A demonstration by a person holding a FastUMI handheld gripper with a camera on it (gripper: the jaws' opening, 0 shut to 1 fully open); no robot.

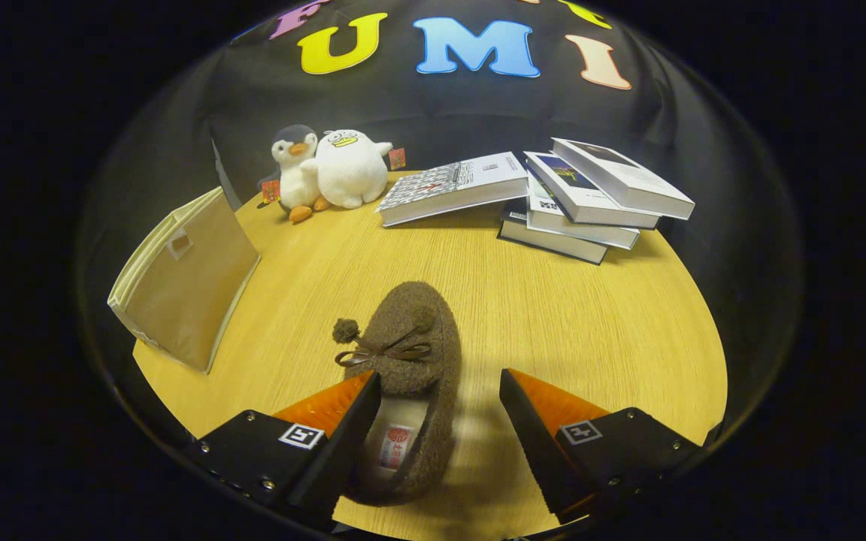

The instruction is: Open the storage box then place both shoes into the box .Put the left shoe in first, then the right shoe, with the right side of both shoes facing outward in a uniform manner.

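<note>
A brown fuzzy shoe (412, 342) with a small bow and pompoms lies on the wooden table (591, 323), toe pointing away from me. My gripper (440, 376) is open around its heel half. The left finger (343, 421) overlaps the shoe's left rim, while the right finger (538, 421) stands a little apart from its right side. The shoe's opening with a label inside shows between the fingers. A beige fabric storage box (181, 282), folded flat with a small handle slot, stands at the table's left edge, beyond and left of the fingers.
Two plush toys, a penguin (294, 169) and a white duck (350, 169), sit at the back of the table. Several books (583, 199) are piled at the back right, one (455, 188) lying apart toward the middle. Bare wood stretches right of the shoe.
</note>
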